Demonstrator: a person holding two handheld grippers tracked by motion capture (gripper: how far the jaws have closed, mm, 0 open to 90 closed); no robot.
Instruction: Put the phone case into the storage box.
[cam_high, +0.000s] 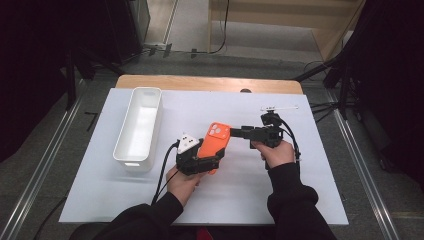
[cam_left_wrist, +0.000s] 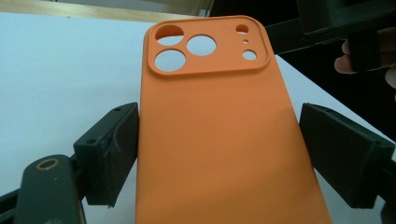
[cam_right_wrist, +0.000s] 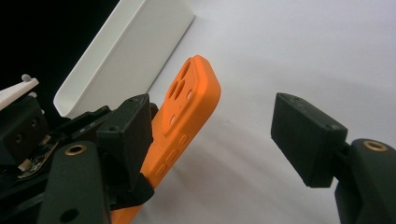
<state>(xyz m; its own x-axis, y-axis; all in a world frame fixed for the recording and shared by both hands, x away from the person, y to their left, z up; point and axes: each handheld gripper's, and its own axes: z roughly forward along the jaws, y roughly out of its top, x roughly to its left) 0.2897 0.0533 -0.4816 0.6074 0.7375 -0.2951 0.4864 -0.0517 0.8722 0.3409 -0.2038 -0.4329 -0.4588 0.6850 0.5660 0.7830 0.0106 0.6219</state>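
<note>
I have the orange phone case (cam_high: 214, 140) lifted off the white table (cam_high: 300, 195), roughly over its middle and to the right of the white bin (cam_high: 138, 126). My left claw (cam_left_wrist: 219, 154) has the case between its jaws at the lower end, camera cutouts pointing away from me. In the left gripper view the left pad (cam_left_wrist: 122, 140) sits against the case's edge, but there seems to be a sliver of gap at the right pad (cam_left_wrist: 343, 151), so I can't be sure how firm that hold is. My right claw (cam_right_wrist: 224, 135) is wide open with nothing in it; one jaw is close beside the case's button edge, the other well apart on the far side.

I judge this to be a hand-over or a two-handed steadying of the case. To do it well I should:

- keep the left claw closed and level, since soft silicone can squirm out of a light pinch;
- bring the right claw round the upper end so both pads face the long edges, not the flat back;
- close slowly and release the left only once the right has it.
</note>
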